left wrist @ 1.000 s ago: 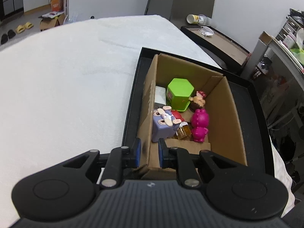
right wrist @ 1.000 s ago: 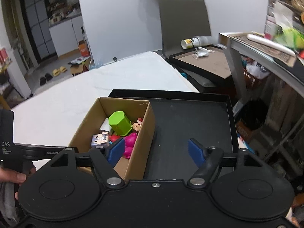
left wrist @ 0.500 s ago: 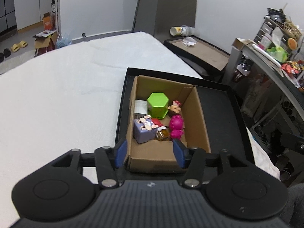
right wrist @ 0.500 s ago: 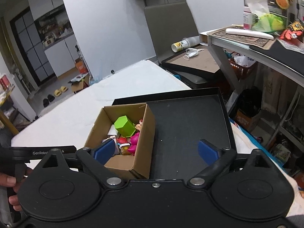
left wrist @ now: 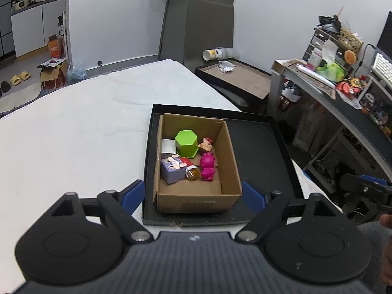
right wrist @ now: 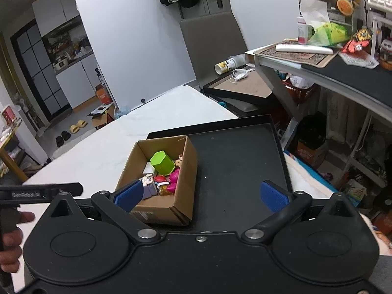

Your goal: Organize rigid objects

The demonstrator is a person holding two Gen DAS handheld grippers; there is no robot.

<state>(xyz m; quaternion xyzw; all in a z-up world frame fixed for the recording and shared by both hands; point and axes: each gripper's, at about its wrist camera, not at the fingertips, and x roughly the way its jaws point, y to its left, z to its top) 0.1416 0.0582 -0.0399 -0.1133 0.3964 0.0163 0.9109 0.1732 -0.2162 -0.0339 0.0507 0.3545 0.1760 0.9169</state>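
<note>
An open cardboard box (left wrist: 196,203) stands in the left half of a black tray (left wrist: 259,147). Inside lie a green hexagonal block (left wrist: 186,143), a purple cube toy (left wrist: 171,171), a magenta figure (left wrist: 207,169) and a small doll head (left wrist: 205,145). My left gripper (left wrist: 193,194) hovers above and short of the box, its jaws opening with nothing pressed between them. To the right, my right gripper (right wrist: 201,194) is also opening and holds nothing; the box (right wrist: 186,171) and the green block (right wrist: 161,163) lie ahead on its left, over the tray (right wrist: 240,156).
The tray sits at the right edge of a white cloth-covered surface (left wrist: 73,134). Beyond it a grey chair (left wrist: 208,29) holds a black-framed board (left wrist: 235,78). A cluttered desk (left wrist: 330,78) runs along the right. A hand (right wrist: 9,245) grips the other tool's handle.
Both grippers have drawn back and risen from the box. The left jaws, shut at the box's near wall before, have spread wide. The right jaws have widened too.
</note>
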